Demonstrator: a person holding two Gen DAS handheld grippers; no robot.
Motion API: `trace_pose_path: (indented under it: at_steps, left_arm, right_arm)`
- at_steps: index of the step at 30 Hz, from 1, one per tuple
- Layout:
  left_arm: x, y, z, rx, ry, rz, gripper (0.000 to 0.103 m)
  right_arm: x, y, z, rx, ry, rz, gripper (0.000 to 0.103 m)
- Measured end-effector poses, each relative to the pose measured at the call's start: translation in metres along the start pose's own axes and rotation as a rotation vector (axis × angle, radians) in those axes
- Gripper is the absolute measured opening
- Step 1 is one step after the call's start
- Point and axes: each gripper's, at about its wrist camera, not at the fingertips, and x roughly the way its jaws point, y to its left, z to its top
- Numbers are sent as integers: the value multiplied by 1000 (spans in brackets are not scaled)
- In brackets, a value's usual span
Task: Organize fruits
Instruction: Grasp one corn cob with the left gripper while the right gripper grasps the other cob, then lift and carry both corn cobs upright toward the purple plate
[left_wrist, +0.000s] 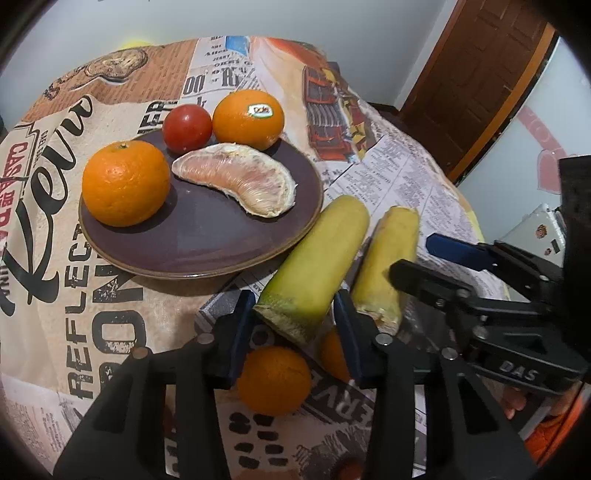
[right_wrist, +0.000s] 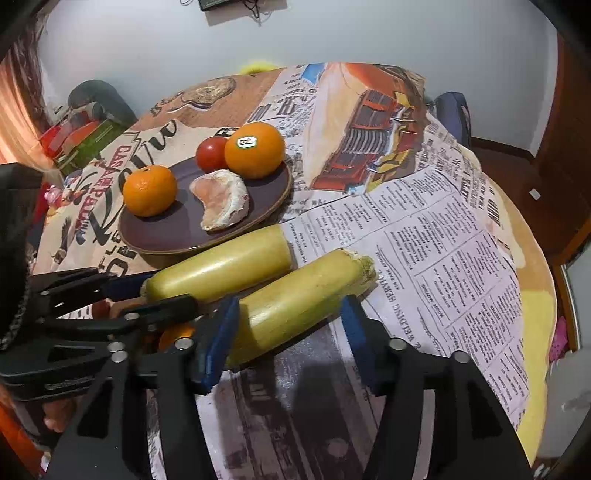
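Observation:
A dark purple plate holds a mandarin, a red tomato, a stickered orange and a peeled pomelo segment. Two yellow-green sugarcane pieces lie right of the plate. My left gripper is shut on the left piece. My right gripper straddles the right piece with its jaws wide apart, open.
Two more oranges lie on the printed tablecloth under my left gripper. The round table's edge curves at the right. A wooden door stands beyond. Clutter sits at the far left.

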Motion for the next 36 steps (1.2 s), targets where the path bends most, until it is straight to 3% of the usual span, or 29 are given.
trace_pose_path:
  at_steps: [7,10,15,18,21,25,36]
  left_arm:
    - [-33,-4,-7,29,-68,16,39]
    - [-47,-1,-15,29,-81,26,38]
    - [-74,2,-29,33,-114,54,37]
    - [-89,0,-38,46,-133,66,37]
    - [-99,-4,-46,57,-139,68,37]
    - [-101,-11,-64,70,-120,80,36]
    - [-87,-35,-108,93,-17,68,36]
  right_arm:
    - [3,-3,0,45,29,52,55]
    - [9,5,2,39,41,54,67]
    - [26,17,3,14,66,45,68]
    - [29,10,4,64,75,84,63]
    - [20,6,0,72,67,99,49]
    - [1,8,-11,9,52,61,34]
    - [-44,3,-55,-76,74,32,32]
